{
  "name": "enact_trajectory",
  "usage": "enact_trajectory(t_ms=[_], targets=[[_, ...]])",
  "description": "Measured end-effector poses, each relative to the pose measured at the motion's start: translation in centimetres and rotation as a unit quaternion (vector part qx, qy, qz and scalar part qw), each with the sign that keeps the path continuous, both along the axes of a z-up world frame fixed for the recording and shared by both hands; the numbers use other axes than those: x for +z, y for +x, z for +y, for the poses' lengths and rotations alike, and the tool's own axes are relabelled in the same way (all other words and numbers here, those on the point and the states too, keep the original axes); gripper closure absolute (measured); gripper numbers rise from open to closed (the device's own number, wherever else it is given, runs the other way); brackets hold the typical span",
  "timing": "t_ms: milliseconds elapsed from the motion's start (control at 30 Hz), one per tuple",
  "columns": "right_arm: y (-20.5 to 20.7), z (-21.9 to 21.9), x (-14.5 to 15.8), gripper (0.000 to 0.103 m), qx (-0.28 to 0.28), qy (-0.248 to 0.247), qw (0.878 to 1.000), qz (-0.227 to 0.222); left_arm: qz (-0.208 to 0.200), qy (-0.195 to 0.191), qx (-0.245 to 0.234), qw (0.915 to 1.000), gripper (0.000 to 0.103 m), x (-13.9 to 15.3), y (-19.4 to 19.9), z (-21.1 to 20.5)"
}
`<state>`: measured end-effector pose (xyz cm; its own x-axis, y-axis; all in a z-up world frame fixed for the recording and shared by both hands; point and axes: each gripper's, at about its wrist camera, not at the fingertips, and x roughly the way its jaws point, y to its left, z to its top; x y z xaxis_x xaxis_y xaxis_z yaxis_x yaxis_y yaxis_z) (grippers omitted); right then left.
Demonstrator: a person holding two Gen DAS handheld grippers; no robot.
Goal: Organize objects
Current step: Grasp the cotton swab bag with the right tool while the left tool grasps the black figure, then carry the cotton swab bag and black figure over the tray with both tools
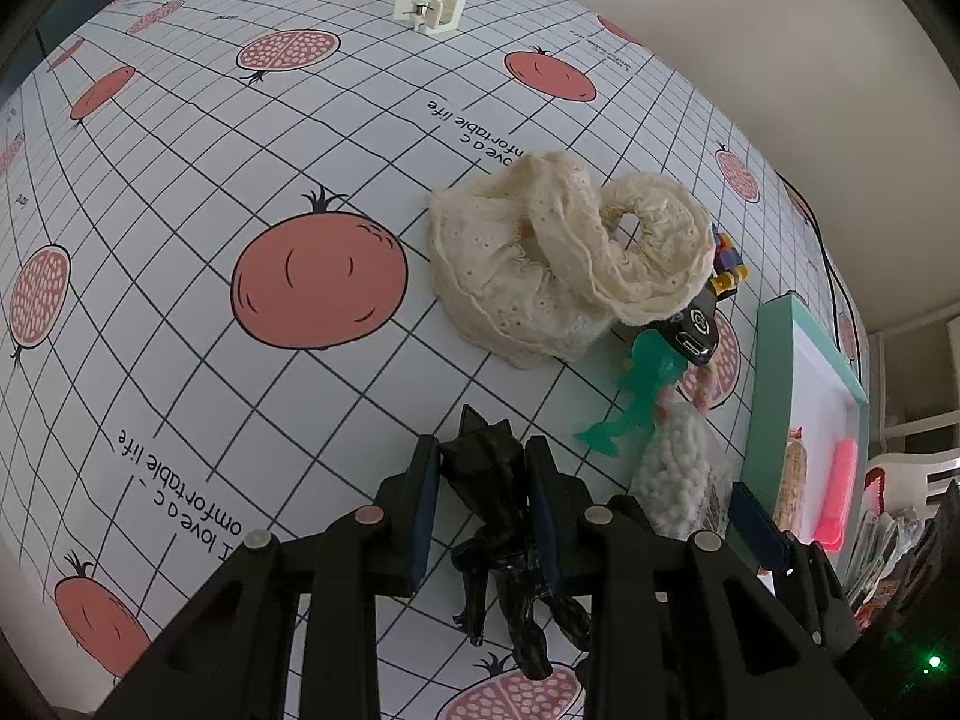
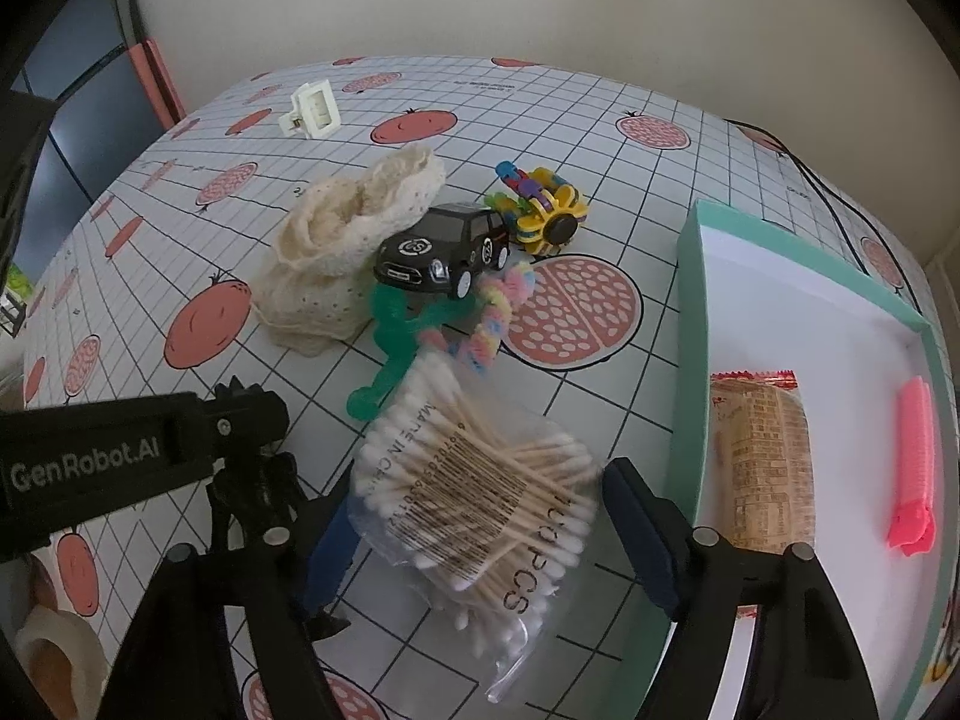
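In the left wrist view my left gripper (image 1: 483, 444) is shut on a black animal figurine (image 1: 489, 498), whose legs hang down toward the camera above the pomegranate-print tablecloth (image 1: 180, 240). My right gripper (image 2: 483, 480) stands open, one finger on each side of a clear bag of cotton swabs (image 2: 474, 498) lying on the cloth. Just beyond the bag are a green rubbery figure (image 2: 396, 336), a pastel fuzzy ring (image 2: 492, 318), a black toy car (image 2: 444, 252), a colourful plastic wheel toy (image 2: 546, 210) and a crumpled cream lace cloth (image 2: 342, 240). The left gripper body (image 2: 150, 450) shows at the left.
A teal box (image 2: 690, 300) with a white inside stands at the right, holding a snack packet (image 2: 762, 462) and a pink item (image 2: 915, 462). A white clip (image 2: 312, 108) lies far back. A tape roll (image 2: 54, 654) is at the near left. A black cable (image 2: 810, 174) runs behind the box.
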<state>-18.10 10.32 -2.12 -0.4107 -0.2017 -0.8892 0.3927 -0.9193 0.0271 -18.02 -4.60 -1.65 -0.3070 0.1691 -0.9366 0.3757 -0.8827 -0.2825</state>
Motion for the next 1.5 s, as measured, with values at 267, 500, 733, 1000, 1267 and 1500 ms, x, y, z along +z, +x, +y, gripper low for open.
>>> enact_trajectory(t_ms=[267, 500, 733, 1000, 1267, 1500], targets=[[0.1, 0.1, 0.5, 0.034, 0.003, -0.01, 1.0, -0.002, -0.001, 0.004, -0.001, 1.0, 0.073, 0.0, -0.2, 0.1], [0.4, 0.4, 1.5, 0.035, 0.004, -0.024, 1.0, 0.01, 0.001, 0.006, 0.002, 1.0, 0.073, 0.4, -0.3, 0.1], [0.9, 1.1, 3.1, 0.035, -0.001, -0.046, 0.999, 0.028, 0.019, 0.008, 0.0, 0.9998, 0.073, 1.9, 0.7, 0.0], [1.7, 2.0, 5.3, 0.035, -0.005, -0.063, 0.997, 0.053, 0.041, 0.005, -0.008, 0.9991, 0.073, 3.5, 1.3, -0.4], [2.1, 5.3, 7.2, 0.035, -0.044, -0.07, 0.993, 0.088, 0.082, 0.009, -0.037, 0.9959, 0.073, 5.2, 1.1, 1.3], [2.1, 10.6, 7.5, 0.035, -0.105, -0.062, 0.988, 0.095, 0.113, 0.025, -0.08, 0.99, 0.073, 6.7, 1.2, 4.7]])
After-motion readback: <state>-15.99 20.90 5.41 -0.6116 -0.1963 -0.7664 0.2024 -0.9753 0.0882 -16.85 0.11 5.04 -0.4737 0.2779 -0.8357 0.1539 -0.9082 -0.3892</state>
